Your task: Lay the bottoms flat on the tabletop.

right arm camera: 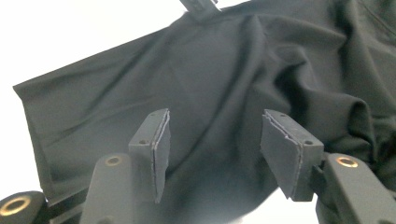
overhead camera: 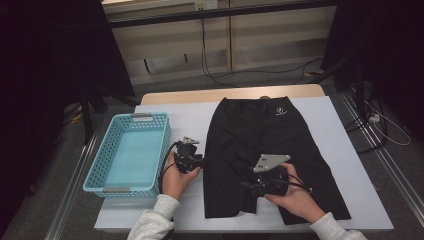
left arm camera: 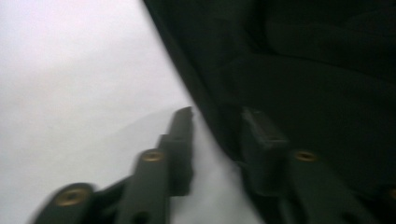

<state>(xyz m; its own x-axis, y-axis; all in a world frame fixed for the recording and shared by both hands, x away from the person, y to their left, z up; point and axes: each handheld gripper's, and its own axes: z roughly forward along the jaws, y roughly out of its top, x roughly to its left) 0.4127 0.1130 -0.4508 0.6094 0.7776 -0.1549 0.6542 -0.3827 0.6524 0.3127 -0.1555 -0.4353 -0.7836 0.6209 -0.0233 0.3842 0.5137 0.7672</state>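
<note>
Black shorts [overhead camera: 265, 145] lie flat on the white-covered table [overhead camera: 180, 112], waistband at the far side with a small white logo [overhead camera: 280, 111]. My left gripper [overhead camera: 201, 161] is at the shorts' left edge. In the left gripper view its jaws stand apart [left arm camera: 217, 116], one over the white cover and one over the black fabric [left arm camera: 303, 70], with the hem running between them unpinched. My right gripper [overhead camera: 247, 186] hovers over the near left leg. It is open [right arm camera: 215, 126] above the wrinkled fabric [right arm camera: 210, 70], holding nothing.
A light blue plastic basket [overhead camera: 95, 170] with nothing in it stands at the table's left, close beside my left hand. The white cover [overhead camera: 350, 150] shows bare to the right of the shorts. Cables and dark stands lie on the floor beyond the table.
</note>
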